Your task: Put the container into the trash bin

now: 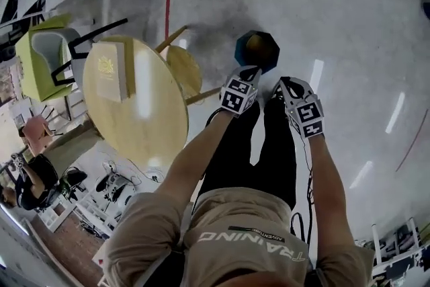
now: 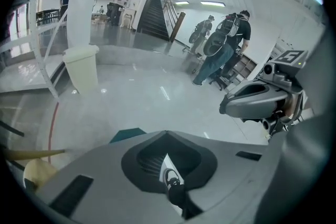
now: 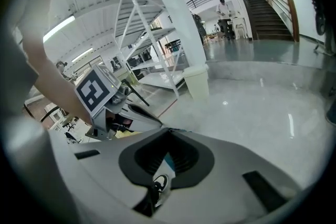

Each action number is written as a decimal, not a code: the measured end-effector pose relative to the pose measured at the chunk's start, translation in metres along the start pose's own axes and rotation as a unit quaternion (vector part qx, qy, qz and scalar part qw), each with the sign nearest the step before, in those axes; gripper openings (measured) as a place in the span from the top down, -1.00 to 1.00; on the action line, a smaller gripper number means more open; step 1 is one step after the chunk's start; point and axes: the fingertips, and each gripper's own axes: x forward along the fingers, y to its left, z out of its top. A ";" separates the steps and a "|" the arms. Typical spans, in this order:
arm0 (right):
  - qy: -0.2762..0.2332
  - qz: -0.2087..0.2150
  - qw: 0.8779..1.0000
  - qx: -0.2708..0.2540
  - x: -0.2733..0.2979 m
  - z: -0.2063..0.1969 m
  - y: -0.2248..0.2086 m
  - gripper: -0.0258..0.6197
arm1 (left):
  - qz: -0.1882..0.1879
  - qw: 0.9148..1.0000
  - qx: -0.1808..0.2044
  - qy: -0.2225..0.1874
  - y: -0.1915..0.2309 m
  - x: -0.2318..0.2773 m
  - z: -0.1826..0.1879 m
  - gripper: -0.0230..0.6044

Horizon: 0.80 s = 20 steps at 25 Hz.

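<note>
Far left, a yellow-green chair [image 1: 30, 54] with a grey seat. Beside it a round wooden desk [image 1: 144, 121], on it a tan pack [image 1: 111, 74]; bag or box, cannot tell. A wooden stool [image 1: 185, 69] is tucked against the desk's right edge. Next, on the glossy pale floor [image 1: 349, 10], the dark blue trash bin [image 1: 274, 58], mouth up. A yellow-brown shape low inside it reads as the container [image 1: 259, 45], resting in the bin, clear of both tools. Person stands directly before the bin, legs in black trousers. Left forearm [image 1: 195, 158] bare, reaching forward and down from the lower left, elbow bent out toward the desk. The left gripper [image 1: 247, 77] slopes steeply down, its tip overlapping the bin's near rim in the head view. Its jaws are together, nothing between them. In the left gripper view a teal corner of the bin shows just past the tool's grey body. Right forearm [image 1: 329, 185] bare, straighter, running nearly parallel to the left. The right gripper [image 1: 285, 87] sits just right of the bin, pointing down and slightly inward, at a shallower slope. Its jaws likewise closed on each other, empty. The two grippers are side by side, near but apart.
</note>
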 end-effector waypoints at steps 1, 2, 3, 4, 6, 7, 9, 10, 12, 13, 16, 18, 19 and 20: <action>0.000 0.000 1.000 -0.002 -0.010 0.009 0.008 0.91 | 0.001 1.000 0.002 -0.003 -0.006 -0.015 0.006 0.91; 0.001 0.001 1.000 -0.005 -0.019 0.017 0.015 0.91 | 0.002 1.000 0.003 -0.006 -0.012 -0.029 0.013 0.91; 0.001 0.002 1.000 -0.009 -0.026 0.026 0.021 0.91 | 0.002 1.000 0.005 -0.011 -0.016 -0.043 0.022 0.91; 0.001 0.002 1.000 -0.014 -0.033 0.035 0.028 0.91 | 0.002 1.000 0.007 -0.018 -0.020 -0.056 0.030 0.91; 0.000 0.001 1.000 -0.024 -0.048 0.049 0.042 0.91 | 0.002 1.000 0.010 -0.029 -0.030 -0.084 0.042 0.91; 0.000 -0.001 1.000 -0.028 -0.056 0.055 0.048 0.91 | 0.003 0.999 0.010 -0.033 -0.035 -0.096 0.047 0.91; -0.005 -0.004 0.999 -0.032 -0.072 0.068 0.057 0.91 | 0.006 0.999 0.007 -0.044 -0.043 -0.119 0.056 0.91; -0.010 -0.006 0.999 -0.034 -0.078 0.075 0.061 0.91 | 0.008 0.999 0.002 -0.051 -0.045 -0.129 0.062 0.91; -0.018 -0.013 0.999 -0.038 -0.092 0.089 0.069 0.91 | 0.010 0.998 -0.005 -0.065 -0.051 -0.149 0.072 0.91; -0.021 -0.015 0.999 -0.039 -0.101 0.093 0.073 0.91 | 0.010 0.997 -0.008 -0.070 -0.056 -0.159 0.075 0.91; -0.031 -0.021 0.999 -0.036 -0.130 0.108 0.087 0.91 | 0.005 0.996 -0.004 -0.085 -0.076 -0.189 0.084 0.91; -0.041 -0.027 0.998 -0.038 -0.144 0.120 0.094 0.91 | 0.001 0.995 0.004 -0.097 -0.087 -0.206 0.093 0.91; -0.047 -0.031 0.998 -0.038 -0.151 0.126 0.097 0.91 | -0.001 0.995 0.008 -0.103 -0.092 -0.214 0.097 0.91; -0.051 -0.035 0.997 -0.038 -0.157 0.131 0.101 0.91 | -0.001 0.994 0.012 -0.108 -0.096 -0.223 0.099 0.91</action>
